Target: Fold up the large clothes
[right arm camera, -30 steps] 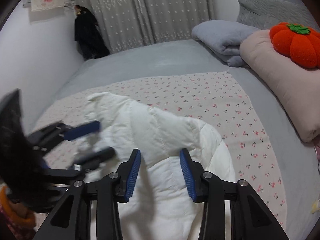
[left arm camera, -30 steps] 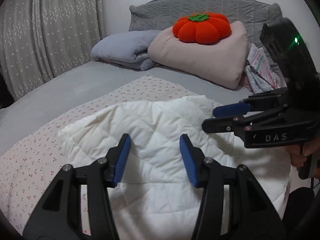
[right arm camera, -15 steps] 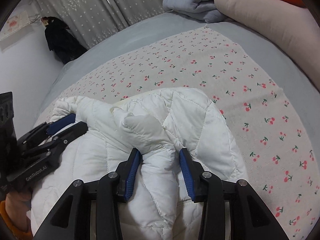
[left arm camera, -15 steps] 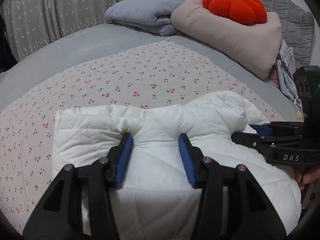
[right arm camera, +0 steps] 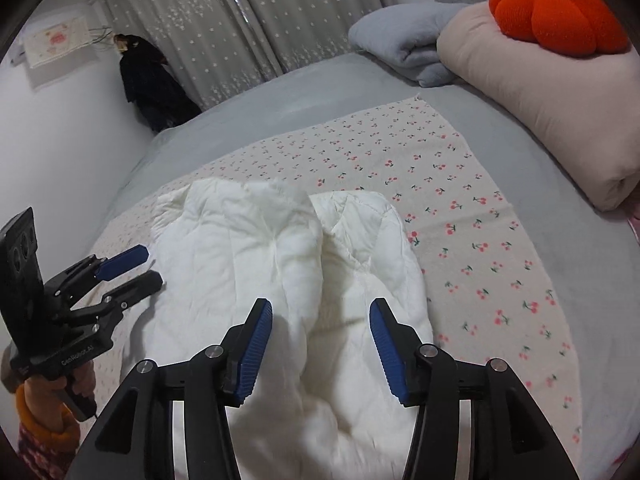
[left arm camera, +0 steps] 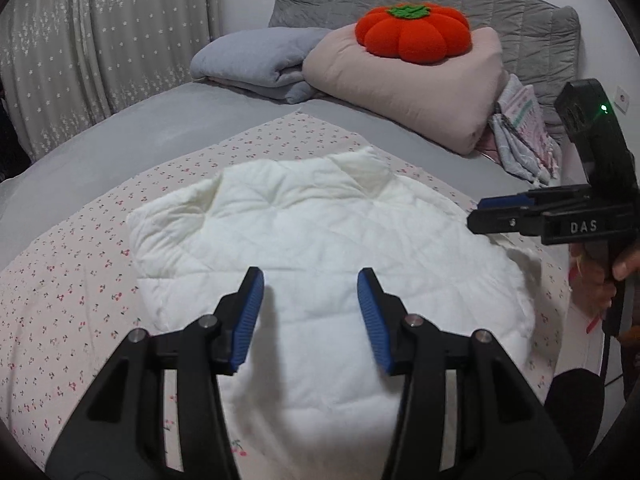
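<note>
A white quilted puffer jacket [left arm camera: 320, 240] lies folded in a thick bundle on a cherry-print sheet [left arm camera: 72, 300] on the bed; it also shows in the right wrist view [right arm camera: 288, 280]. My left gripper [left arm camera: 310, 312] is open and empty, held just above the near part of the jacket. My right gripper [right arm camera: 320, 344] is open and empty above the jacket's near side. In the left wrist view the right gripper [left arm camera: 504, 212] hovers at the jacket's right edge. In the right wrist view the left gripper [right arm camera: 136, 268] hovers at the jacket's left edge.
A pink folded duvet [left arm camera: 412, 84] with an orange pumpkin cushion [left arm camera: 412, 32] and a grey-blue folded blanket [left arm camera: 256, 60] lie at the head of the bed. Grey curtains [right arm camera: 248, 20] hang behind. A dark garment [right arm camera: 152, 84] hangs by the left wall.
Both grippers pressed down into the jacket half a second ago and have since lifted and drawn back, open. The jacket stays folded on the sheet.
</note>
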Demonstrator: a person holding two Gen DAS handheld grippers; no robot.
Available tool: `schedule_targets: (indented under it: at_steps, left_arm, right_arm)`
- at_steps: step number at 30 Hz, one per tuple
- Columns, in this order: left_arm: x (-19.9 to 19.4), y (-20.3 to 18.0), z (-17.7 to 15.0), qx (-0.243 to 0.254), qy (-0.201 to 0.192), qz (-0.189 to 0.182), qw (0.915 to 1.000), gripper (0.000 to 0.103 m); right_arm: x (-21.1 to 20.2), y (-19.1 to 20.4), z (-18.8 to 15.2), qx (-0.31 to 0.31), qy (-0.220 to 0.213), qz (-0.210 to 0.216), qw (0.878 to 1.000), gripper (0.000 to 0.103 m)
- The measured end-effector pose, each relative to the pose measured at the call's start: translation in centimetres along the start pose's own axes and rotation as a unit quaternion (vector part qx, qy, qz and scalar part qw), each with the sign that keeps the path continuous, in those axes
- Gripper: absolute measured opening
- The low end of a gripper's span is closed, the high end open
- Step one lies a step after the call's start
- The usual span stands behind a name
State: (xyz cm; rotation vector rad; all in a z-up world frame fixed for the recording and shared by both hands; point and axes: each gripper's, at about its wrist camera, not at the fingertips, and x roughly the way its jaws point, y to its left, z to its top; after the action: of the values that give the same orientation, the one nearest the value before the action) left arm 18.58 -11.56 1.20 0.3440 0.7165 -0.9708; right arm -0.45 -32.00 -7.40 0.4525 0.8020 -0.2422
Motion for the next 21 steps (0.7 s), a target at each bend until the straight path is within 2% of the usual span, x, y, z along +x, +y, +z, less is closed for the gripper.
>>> schedule_targets:
  at_steps: [4,7,9,10,11,12,13,14,16,18,20,21]
  left_arm:
    - [-1.4,-1.9,-2.1,0.013,0.004,-0.012,0.9998,0.050]
    - [-2.6,-1.6,-2.7,0.004,0.000,-0.013,0.9999,0.052]
    - [-3.4,-0.6,-2.7,-0.016,-0.006,-0.006,0.9998,0.069]
    - [-3.8,0.4,-2.8,-0.036,-0.009,-0.002,0.9993,0.073]
    - [-4.0,1.4,-3.0,-0.055,-0.010,-0.003,0.9984,0.076]
    - [-4.1,2.5,-3.3,-0.078,-0.006,-0.009,0.9969,0.080]
    - [-4.0,3.8,-3.6,-0.105,0.005,-0.018,0.9943,0.083]
    - [-3.6,5.1,-4.0,-0.134,0.019,-0.035,0.9902,0.086]
    - [-2.4,7.3,-5.0,-0.190,0.049,-0.076,0.9777,0.086]
    - [-0.6,9.2,-6.4,-0.250,0.077,-0.118,0.9579,0.087]
    - [1.5,10.4,-8.1,-0.315,0.098,-0.167,0.9292,0.087]
    - [2.6,10.7,-9.0,-0.348,0.103,-0.200,0.9101,0.088]
  right_arm:
    - [-0.7,0.0,-2.2,0.000,0.013,-0.002,1.000,0.052]
    - [-1.4,-0.8,-2.5,0.016,0.017,0.036,0.999,0.052]
    - [-1.6,-1.6,-1.5,0.029,0.022,0.060,0.998,0.053]
    - [-1.9,-2.0,-1.0,0.035,0.019,0.063,0.997,0.054]
    - [-2.2,-2.5,-0.4,0.039,0.015,0.063,0.997,0.063]
    - [-2.4,-3.1,-0.1,0.046,0.012,0.063,0.997,0.078]
    - [-2.4,-3.9,0.3,0.059,0.013,0.067,0.996,0.088]
    - [-2.0,-4.7,0.7,0.075,0.023,0.081,0.994,0.089]
    - [-0.9,-6.5,0.8,0.114,0.056,0.122,0.984,0.090]
    - [1.0,-7.8,0.3,0.146,0.091,0.152,0.973,0.092]
    - [3.3,-8.3,-0.5,0.160,0.125,0.168,0.964,0.092]
    - [4.6,-8.3,-1.1,0.166,0.143,0.175,0.960,0.092]
